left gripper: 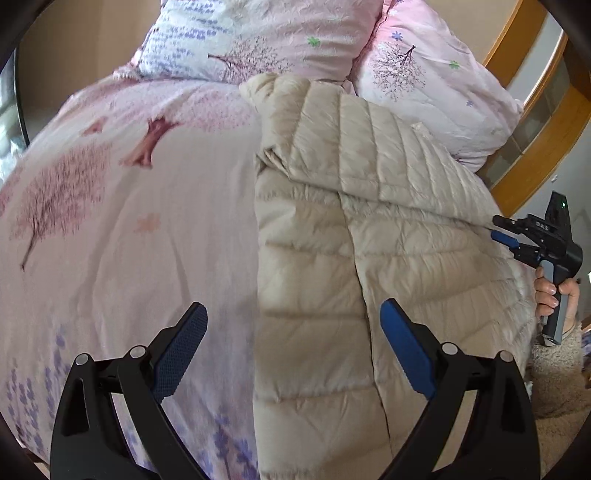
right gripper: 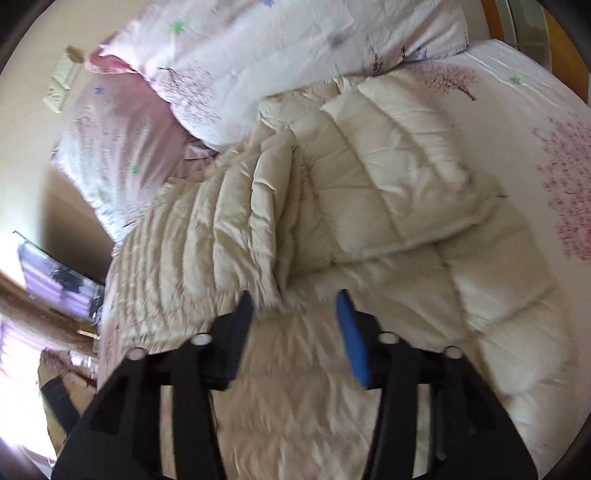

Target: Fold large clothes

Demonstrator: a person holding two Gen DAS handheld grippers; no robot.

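Left gripper [left gripper: 293, 350] gapes empty above cream down jacket [left gripper: 369, 221], half-folded on floral bed [left gripper: 110, 221]; right gripper [right gripper: 295, 332] probably released too, blurred. Slick puffy sleeve could spring back unfolded.

The padded jacket [left gripper: 369, 236] lies spread on the bed [left gripper: 129, 229], with two pillows [left gripper: 266, 33] behind its far end by the headboard [left gripper: 532, 110]. The left claw [left gripper: 293, 334] hangs above the jacket's left edge, jaws apart. The right claw [right gripper: 295, 325] hangs over the jacket's right part, seemingly clear of the fabric, though that view is blurred.
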